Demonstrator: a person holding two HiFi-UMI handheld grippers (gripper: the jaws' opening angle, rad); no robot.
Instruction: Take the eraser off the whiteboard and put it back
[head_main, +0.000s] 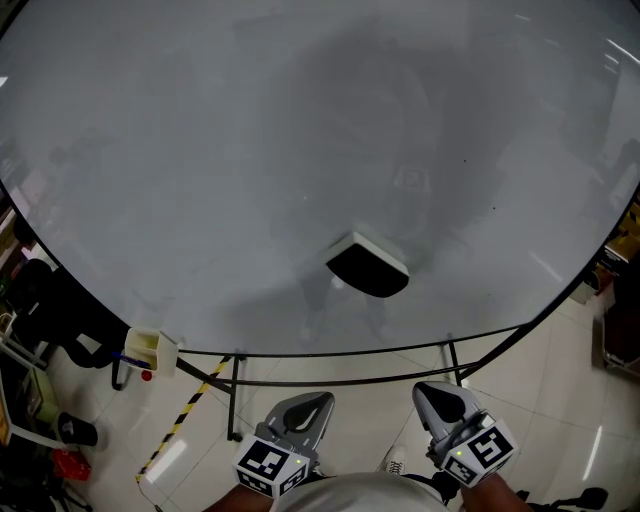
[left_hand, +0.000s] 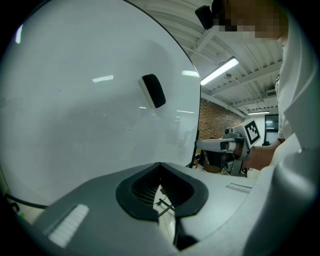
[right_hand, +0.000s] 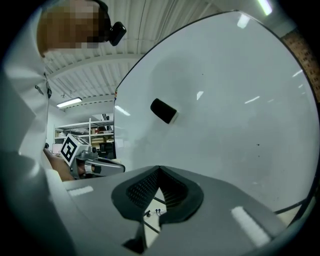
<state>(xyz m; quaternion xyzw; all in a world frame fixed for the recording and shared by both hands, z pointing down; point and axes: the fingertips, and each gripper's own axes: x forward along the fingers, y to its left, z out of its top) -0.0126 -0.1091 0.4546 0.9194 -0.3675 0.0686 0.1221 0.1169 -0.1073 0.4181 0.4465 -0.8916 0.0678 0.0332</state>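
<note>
A black eraser with a white back (head_main: 368, 265) clings to the large whiteboard (head_main: 200, 150), low and right of its middle. It also shows in the left gripper view as the eraser (left_hand: 153, 90), and in the right gripper view as the eraser (right_hand: 163, 110). Both grippers are held back from the board, below its lower edge, with nothing in them. My left gripper (head_main: 312, 400) has its jaws together at the tips (left_hand: 160, 164). My right gripper (head_main: 435, 392) is shut as well (right_hand: 159, 169). Each gripper shows in the other's view, off to the side.
The board rests on a black metal stand (head_main: 235, 385). A small pale tray (head_main: 152, 350) hangs at the board's lower left corner. Yellow-and-black tape (head_main: 185, 415) runs across the tiled floor. Dark bags (head_main: 50, 310) lie at the left, and shelves (right_hand: 95, 135) stand further off.
</note>
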